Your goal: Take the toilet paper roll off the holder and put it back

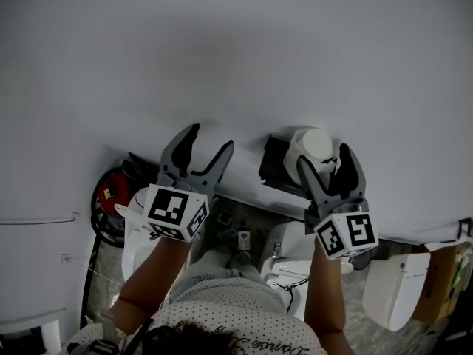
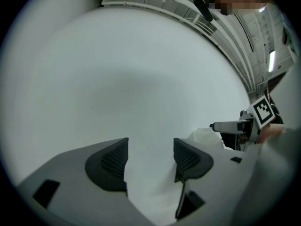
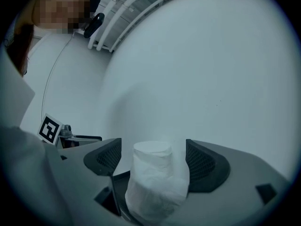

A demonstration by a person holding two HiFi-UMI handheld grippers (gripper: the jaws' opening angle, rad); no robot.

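The white toilet paper roll [image 1: 312,148] stands on a black holder [image 1: 274,165] fixed to the white wall. My right gripper [image 1: 326,161] reaches around the roll, its jaws spread wide on either side. In the right gripper view the roll [image 3: 155,178] stands upright between the pads; the left pad [image 3: 105,157] is clearly apart from it, the right pad [image 3: 203,165] close beside it. My left gripper [image 1: 211,140] hovers open and empty to the left of the holder, facing bare wall [image 2: 150,157]. The roll [image 2: 207,136] shows at the right edge of that view.
Below the holder stands a white toilet [image 1: 295,251], with a second white fixture [image 1: 395,291] further right. A red and black object [image 1: 111,192] sits at the lower left. The white wall [image 1: 236,50] fills the upper part of the head view.
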